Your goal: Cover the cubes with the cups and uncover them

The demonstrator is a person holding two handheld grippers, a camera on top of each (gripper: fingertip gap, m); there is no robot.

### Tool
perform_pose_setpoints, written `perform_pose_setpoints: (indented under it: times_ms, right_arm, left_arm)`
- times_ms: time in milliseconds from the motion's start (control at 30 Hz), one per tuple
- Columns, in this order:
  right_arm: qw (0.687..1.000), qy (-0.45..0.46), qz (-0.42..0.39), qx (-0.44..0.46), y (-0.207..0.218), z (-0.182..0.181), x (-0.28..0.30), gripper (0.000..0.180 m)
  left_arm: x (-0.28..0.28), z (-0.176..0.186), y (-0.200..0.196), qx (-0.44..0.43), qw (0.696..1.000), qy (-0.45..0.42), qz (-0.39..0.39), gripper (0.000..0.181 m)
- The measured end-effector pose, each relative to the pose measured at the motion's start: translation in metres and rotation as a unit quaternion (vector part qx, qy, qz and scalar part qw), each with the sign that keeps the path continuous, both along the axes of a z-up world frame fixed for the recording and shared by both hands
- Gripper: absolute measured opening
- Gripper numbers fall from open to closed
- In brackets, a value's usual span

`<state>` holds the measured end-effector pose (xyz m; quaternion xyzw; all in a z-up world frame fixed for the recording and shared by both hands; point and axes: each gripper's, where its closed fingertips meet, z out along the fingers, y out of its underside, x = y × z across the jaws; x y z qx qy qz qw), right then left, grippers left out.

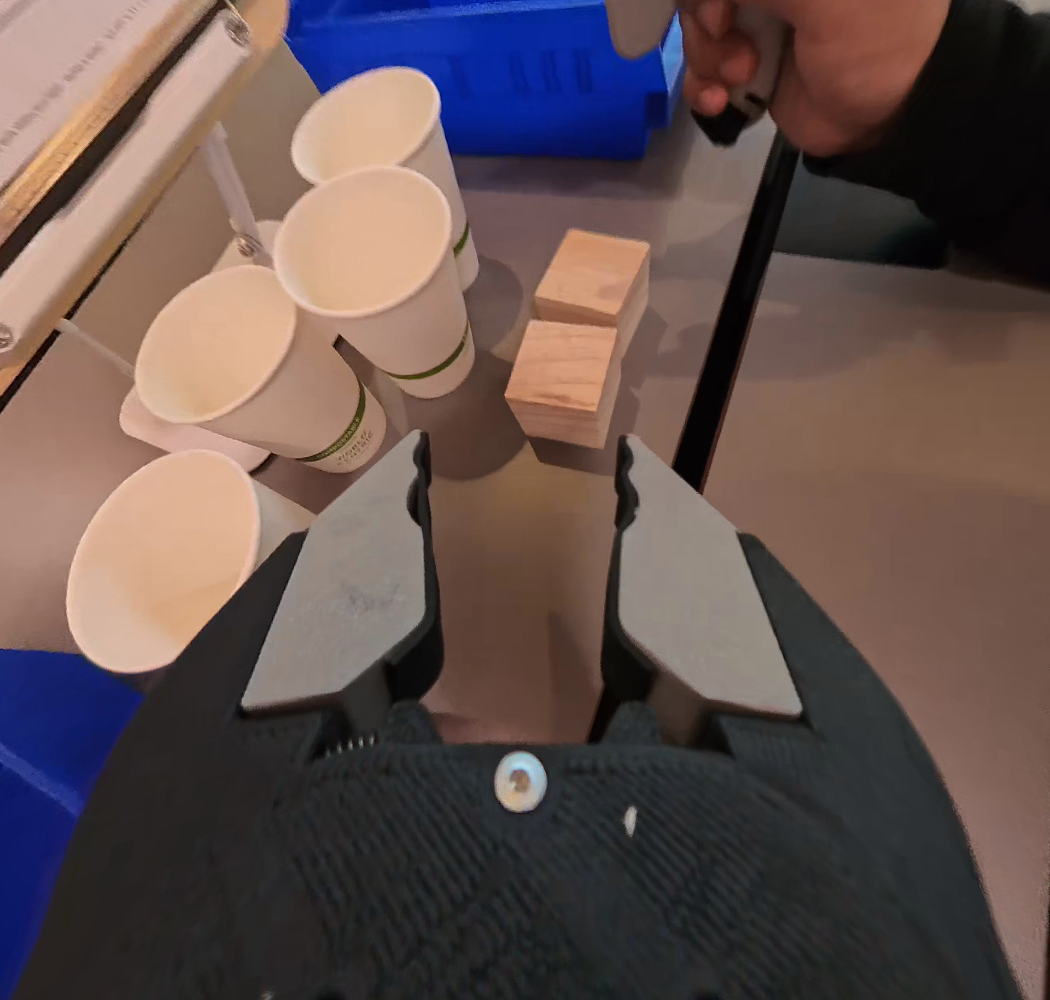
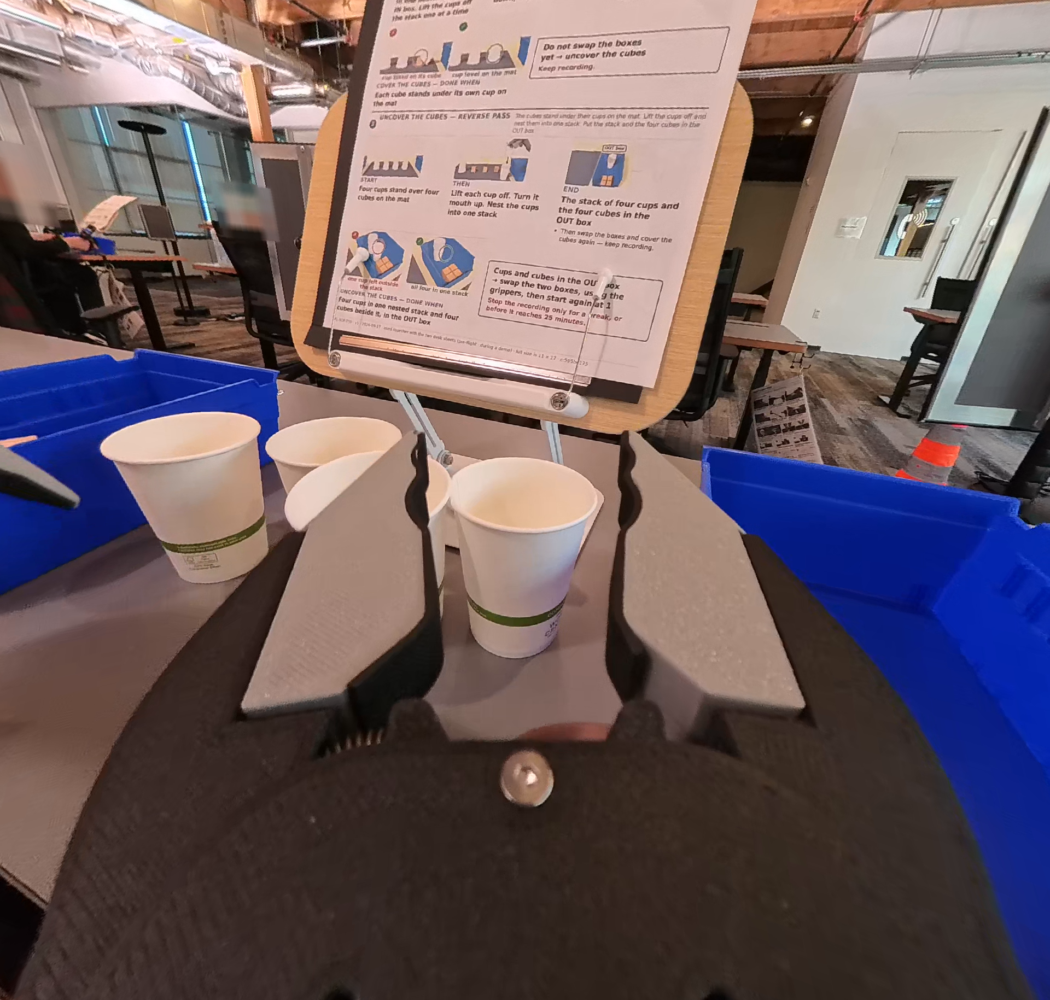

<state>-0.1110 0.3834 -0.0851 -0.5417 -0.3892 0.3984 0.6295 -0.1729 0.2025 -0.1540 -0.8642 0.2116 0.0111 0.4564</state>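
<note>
Cups (image 1: 363,245) stand mouth-up beside the two touching cubes (image 1: 574,342), separated, apparently for picking singly. Both left gripper (image 1: 521,470) and right gripper (image 2: 520,475) are released and empty, the right facing its nearest cup (image 2: 520,552).

The left finger (image 2: 363,575) of the right gripper hides most of one cup (image 2: 335,490), and a second cup (image 2: 329,441) behind it shows only its rim. In the left wrist view the nearest cup (image 1: 165,558) has its base behind the left gripper's finger (image 1: 352,575), and the stand (image 1: 113,75) is blurred and cut by the edge. The lower cubes (image 1: 568,424) show only thin sides under the top ones, so their count is unclear.
</note>
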Motion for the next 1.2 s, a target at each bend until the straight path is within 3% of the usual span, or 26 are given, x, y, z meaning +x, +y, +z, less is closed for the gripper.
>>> perform_pose_setpoints:
  times_ms: [233, 300, 433, 633, 900, 1200]
  right_arm:
    - [1.0, -0.024, -0.006, 0.018, -0.001, -0.009, -0.007, 0.065]
    - [0.999, -0.03, -0.003, 0.022, -0.004, -0.011, -0.009, 0.065]
    - [0.998, -0.036, 0.001, 0.043, -0.014, -0.01, -0.013, 0.065]
    - [0.998, -0.048, -0.001, 0.05, -0.016, -0.017, -0.016, 0.065]
    - [0.996, -0.066, 0.003, 0.052, -0.018, -0.026, -0.022, 0.065]
    - [0.997, -0.067, 0.009, 0.045, -0.018, -0.028, -0.024, 0.062]
  left_arm:
    - [-0.036, -0.001, 0.013, 0.073, 0.991, -0.066, 0.094, 0.056]
    - [-0.033, 0.0, 0.008, 0.065, 0.991, -0.067, 0.093, 0.062]
    - [-0.039, 0.015, 0.004, 0.13, 0.984, -0.035, 0.12, 0.055]
    - [-0.039, 0.019, 0.005, 0.152, 0.978, -0.051, 0.137, 0.055]
    - [-0.039, 0.009, 0.008, 0.139, 0.979, -0.046, 0.141, 0.055]
    - [-0.05, 0.029, -0.01, 0.17, 0.97, -0.078, 0.153, 0.054]
